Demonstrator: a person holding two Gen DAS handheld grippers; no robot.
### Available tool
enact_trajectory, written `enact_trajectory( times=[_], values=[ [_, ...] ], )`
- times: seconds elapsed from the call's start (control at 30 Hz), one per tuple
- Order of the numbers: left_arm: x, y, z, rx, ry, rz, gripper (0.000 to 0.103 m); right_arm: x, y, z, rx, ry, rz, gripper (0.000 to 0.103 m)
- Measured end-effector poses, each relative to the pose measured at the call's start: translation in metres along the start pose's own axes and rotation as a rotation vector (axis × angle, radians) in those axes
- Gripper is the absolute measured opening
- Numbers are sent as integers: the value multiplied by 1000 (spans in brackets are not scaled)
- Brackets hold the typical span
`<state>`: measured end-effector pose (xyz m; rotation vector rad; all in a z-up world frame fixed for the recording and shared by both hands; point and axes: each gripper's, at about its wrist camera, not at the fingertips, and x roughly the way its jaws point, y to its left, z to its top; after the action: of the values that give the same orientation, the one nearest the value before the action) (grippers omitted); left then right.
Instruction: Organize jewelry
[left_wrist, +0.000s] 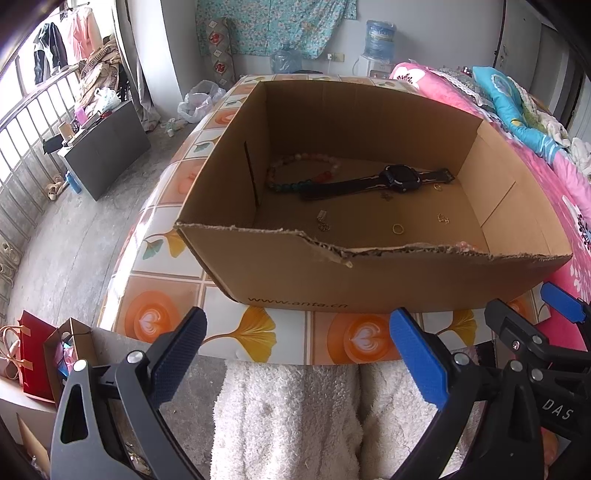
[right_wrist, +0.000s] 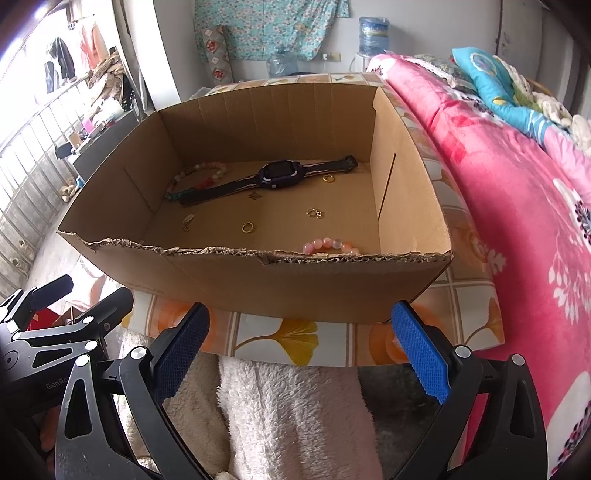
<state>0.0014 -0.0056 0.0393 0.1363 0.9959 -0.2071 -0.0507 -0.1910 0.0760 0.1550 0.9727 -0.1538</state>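
Note:
An open cardboard box (left_wrist: 306, 273) (right_wrist: 258, 280) stands on the tiled table. On its floor lie a black watch (left_wrist: 391, 180) (right_wrist: 275, 173), a multicolour bead bracelet (left_wrist: 291, 168) (right_wrist: 195, 177), gold rings (left_wrist: 398, 228) (right_wrist: 247, 227), small earrings (left_wrist: 442, 218) (right_wrist: 314, 212) and a charm (left_wrist: 322, 220). A pink bead bracelet (right_wrist: 330, 244) lies against the near wall. My left gripper (left_wrist: 295, 354) and right gripper (right_wrist: 301, 350) are both open and empty, held side by side below the table's near edge, in front of the box.
The tiled table (left_wrist: 258, 332) has a pink blanketed bed (right_wrist: 517, 184) on its right. A white fluffy cloth (left_wrist: 288, 417) lies below the grippers. Bags (left_wrist: 33, 365) and a dark cabinet (left_wrist: 107, 151) stand on the floor to the left.

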Motion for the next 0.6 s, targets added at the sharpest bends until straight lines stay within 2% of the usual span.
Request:
enact_trajectory(
  times=[0.6],
  values=[
    [3,-2,1,1,9,1,97,2,-2,0,9,10,-5,95]
  ],
)
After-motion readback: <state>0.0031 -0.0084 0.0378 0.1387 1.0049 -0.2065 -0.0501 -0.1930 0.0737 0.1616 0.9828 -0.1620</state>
